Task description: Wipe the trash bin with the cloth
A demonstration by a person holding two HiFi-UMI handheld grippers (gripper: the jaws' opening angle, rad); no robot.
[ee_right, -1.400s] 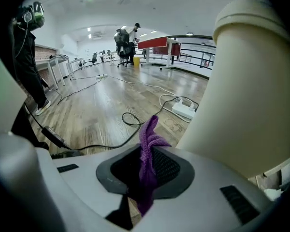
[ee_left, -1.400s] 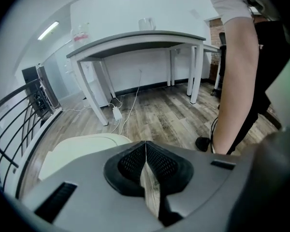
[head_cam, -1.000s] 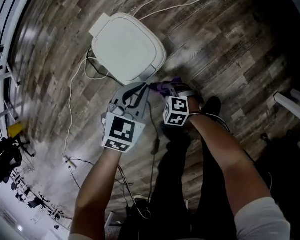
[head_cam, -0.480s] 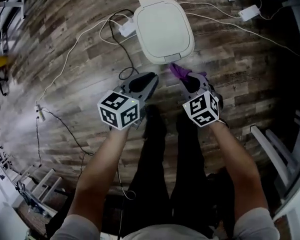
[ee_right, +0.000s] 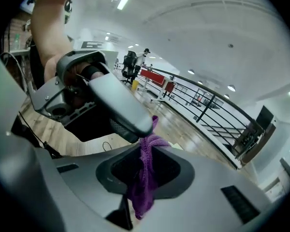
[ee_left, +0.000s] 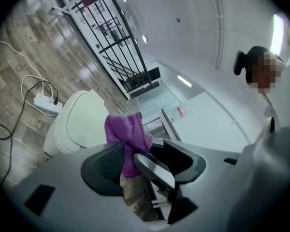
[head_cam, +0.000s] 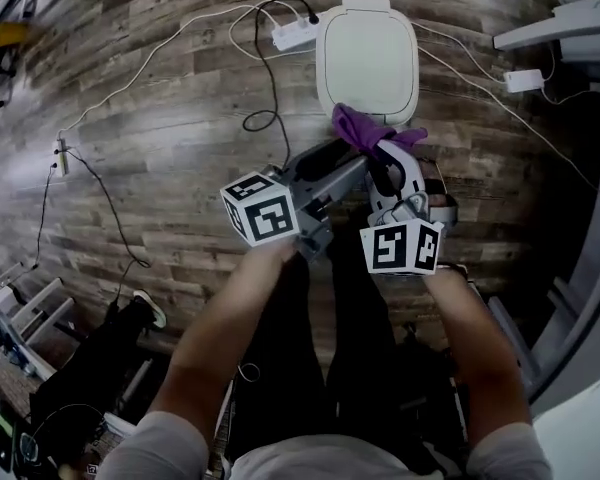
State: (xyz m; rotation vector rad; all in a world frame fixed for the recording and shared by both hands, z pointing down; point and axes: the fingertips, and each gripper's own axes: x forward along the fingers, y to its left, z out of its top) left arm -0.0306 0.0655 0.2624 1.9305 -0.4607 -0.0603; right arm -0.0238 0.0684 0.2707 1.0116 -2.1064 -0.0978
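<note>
The white trash bin (head_cam: 368, 58) stands on the wood floor with its lid closed, just beyond both grippers; the left gripper view also shows the bin (ee_left: 79, 122). My right gripper (head_cam: 380, 158) is shut on the purple cloth (head_cam: 363, 128), which bunches above its tips next to the bin's near edge. The cloth (ee_right: 144, 175) hangs down between the right jaws. My left gripper (head_cam: 332, 165) points across at it, open, its jaws standing either side of the cloth (ee_left: 128, 137) and of a right finger (ee_left: 153, 168).
A white power strip (head_cam: 292, 34) with black and white cables (head_cam: 263, 88) lies on the floor left of the bin. A white adapter (head_cam: 528, 79) and cord lie to the right. White furniture frames (head_cam: 555, 28) stand at the right edge. My legs are below the grippers.
The bin has shifted from upper left to top centre of the head view as the view swung. The two grippers have come together, the left one turning toward the cloth.
</note>
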